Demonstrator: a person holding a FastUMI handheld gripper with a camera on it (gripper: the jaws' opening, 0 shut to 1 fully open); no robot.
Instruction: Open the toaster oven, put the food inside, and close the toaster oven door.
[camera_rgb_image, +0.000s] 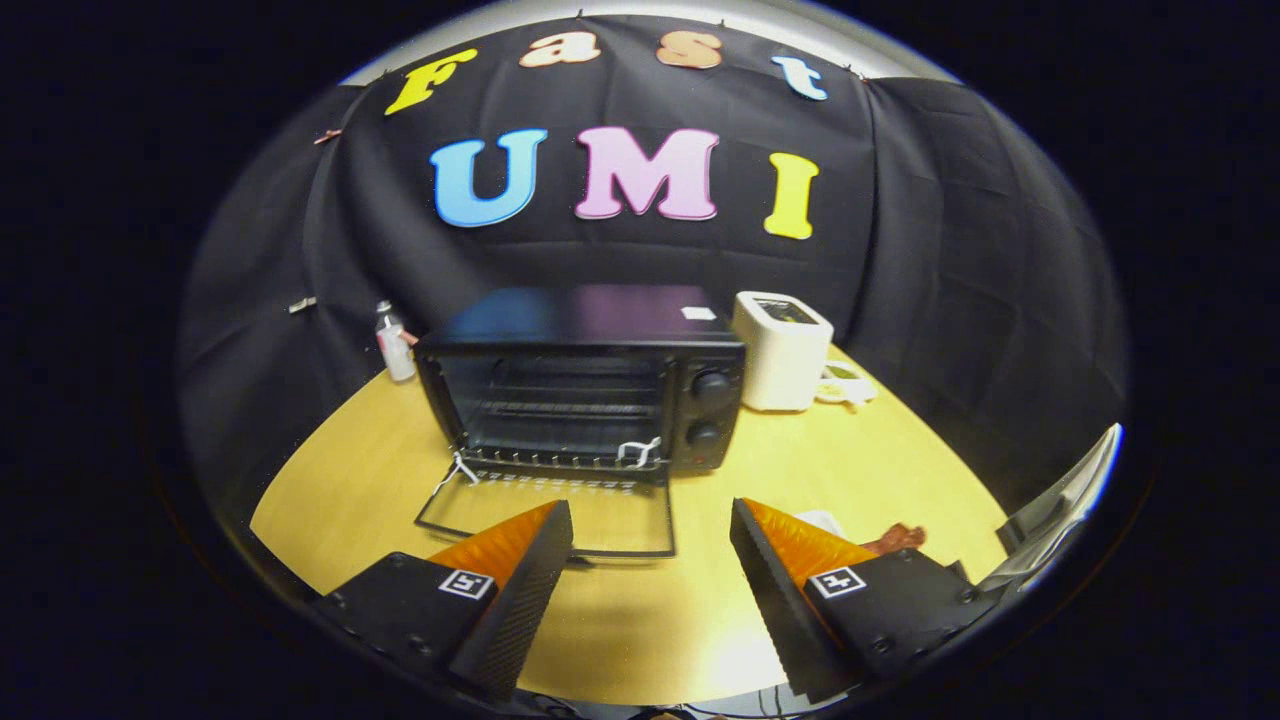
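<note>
Black metal toaster oven (580, 385): glass door (560, 515) folded down flat on the yellow wooden table (880, 460), wire rack bare. Gripper (650, 515): fingers spread wide, holding nothing.

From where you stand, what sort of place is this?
Likely a small mock kitchen booth: a toaster oven with its door down on a wooden table, a white toaster beside it. The open fingers hold nothing.

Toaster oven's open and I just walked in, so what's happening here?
A person holds a gripper with its fingers open and empty above the table. Just ahead, the toaster oven has its door folded down flat, rack bare. The food lies beside the right finger, not yet picked up.
</note>
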